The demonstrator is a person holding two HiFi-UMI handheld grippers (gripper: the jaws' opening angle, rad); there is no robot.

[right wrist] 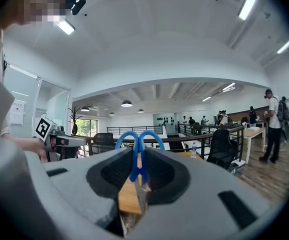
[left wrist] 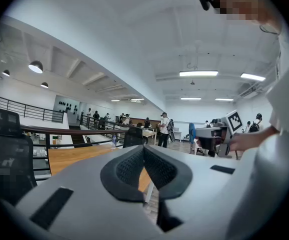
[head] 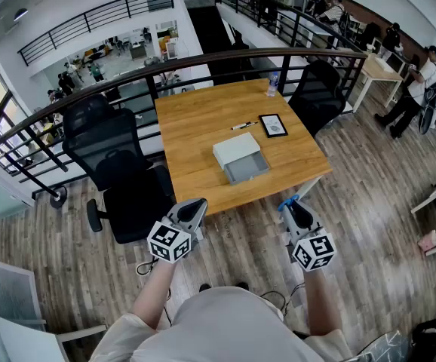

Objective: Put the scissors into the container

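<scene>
- Left gripper (head: 194,206) (left wrist: 144,151): held by the person's left hand over the plank floor (head: 90,277), short of the table's near edge. Its pads are clenched together at the tips with nothing between them.
- Right gripper (head: 294,207) (right wrist: 140,154): held level beside the left one, the two well apart. Its jaws are clamped on the scissors.
- Scissors (head: 287,200) (right wrist: 136,168): blue-handled and gripped at the blades. The closed blades run back between the pads, and the two handle loops stick out past the jaw tips towards the table. They are in the air, well apart from the container.
- Table (head: 195,127): a square wooden top just beyond the grippers.
- Container (head: 237,151): a pale box near the middle of the table. Its grey lower part lies open towards the near edge, and nothing shows inside it.
- Pen (head: 243,125): lies flat, just beyond the container.
- Black-framed tablet (head: 273,125): lies flat to the right of the pen.
- Bottle (head: 272,85): stands upright at the table's far edge.
- Office chair (head: 112,164): black, at the table's left side; second chair (head: 316,93) at the far right corner.
- Railing (head: 203,62): a curved dark rail behind the table, with people (head: 410,89) standing further off on the right.
</scene>
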